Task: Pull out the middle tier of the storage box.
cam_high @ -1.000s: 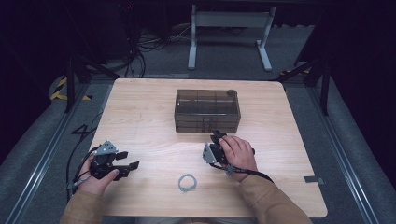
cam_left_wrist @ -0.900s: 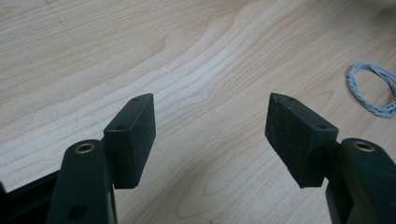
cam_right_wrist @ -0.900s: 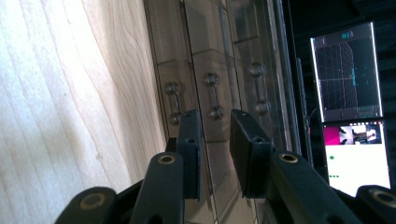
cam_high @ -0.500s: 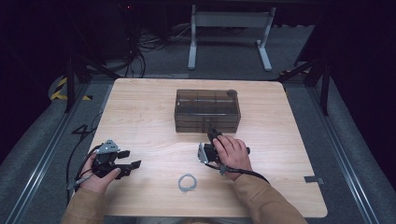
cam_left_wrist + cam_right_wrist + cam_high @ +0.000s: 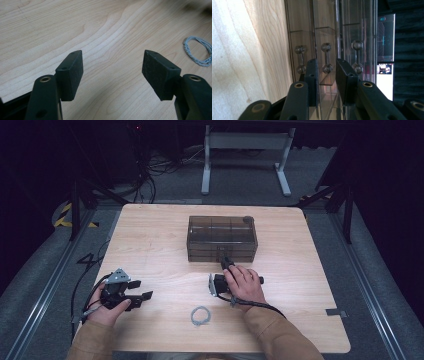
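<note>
A smoked clear drawer box [image 5: 222, 238] stands in the middle of the wooden table [image 5: 150, 245]. My right gripper [image 5: 226, 263] lies on its side at the box's front face, under the person's hand. In the right gripper view its jaws [image 5: 327, 62] are open and straddle the middle drawer's clear knobbed handle [image 5: 327, 58], with a small gap on each side. Two more handles [image 5: 300, 58] [image 5: 357, 56] flank it. My left gripper [image 5: 141, 289] rests at the front left, open, with nothing between its pads [image 5: 71, 72].
A small coil of pale grey cord [image 5: 200, 315] lies on the table near the front edge, between the two hands; the left gripper view has the coil [image 5: 197, 51] off to its right. Dark floor, cables and a metal stand leg [image 5: 205, 165] surround the table.
My right gripper has shifted slightly left and lower along the box's front. The left hand and gripper have stayed where they were.
</note>
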The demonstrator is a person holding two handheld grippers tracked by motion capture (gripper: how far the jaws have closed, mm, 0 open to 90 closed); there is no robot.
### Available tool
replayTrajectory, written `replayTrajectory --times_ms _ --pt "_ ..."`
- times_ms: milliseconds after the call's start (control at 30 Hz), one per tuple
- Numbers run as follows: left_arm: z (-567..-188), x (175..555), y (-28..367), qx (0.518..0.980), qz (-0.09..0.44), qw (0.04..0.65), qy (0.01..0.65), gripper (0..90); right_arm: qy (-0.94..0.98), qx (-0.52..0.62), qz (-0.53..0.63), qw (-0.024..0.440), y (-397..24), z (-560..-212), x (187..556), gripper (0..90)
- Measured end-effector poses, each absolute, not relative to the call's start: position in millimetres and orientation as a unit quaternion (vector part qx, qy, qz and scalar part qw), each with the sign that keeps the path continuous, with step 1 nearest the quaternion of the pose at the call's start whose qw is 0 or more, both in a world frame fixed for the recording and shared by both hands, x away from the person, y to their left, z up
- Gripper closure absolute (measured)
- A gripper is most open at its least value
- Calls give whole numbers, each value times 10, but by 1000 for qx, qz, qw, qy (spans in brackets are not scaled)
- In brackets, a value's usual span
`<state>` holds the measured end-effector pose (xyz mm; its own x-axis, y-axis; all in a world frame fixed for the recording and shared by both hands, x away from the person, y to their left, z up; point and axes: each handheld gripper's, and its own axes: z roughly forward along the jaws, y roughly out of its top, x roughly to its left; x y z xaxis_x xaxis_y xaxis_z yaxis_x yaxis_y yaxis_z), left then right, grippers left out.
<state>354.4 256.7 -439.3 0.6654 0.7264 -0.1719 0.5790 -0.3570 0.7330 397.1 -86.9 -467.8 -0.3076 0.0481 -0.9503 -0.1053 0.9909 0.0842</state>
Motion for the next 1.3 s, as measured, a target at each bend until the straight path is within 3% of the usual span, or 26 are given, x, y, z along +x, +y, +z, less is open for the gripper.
replayTrajectory --times_ms 1300 --pt "-4420 3491 2625 816 92 396 411 347 795 -25 38 605 -735 -4784 4155 769"
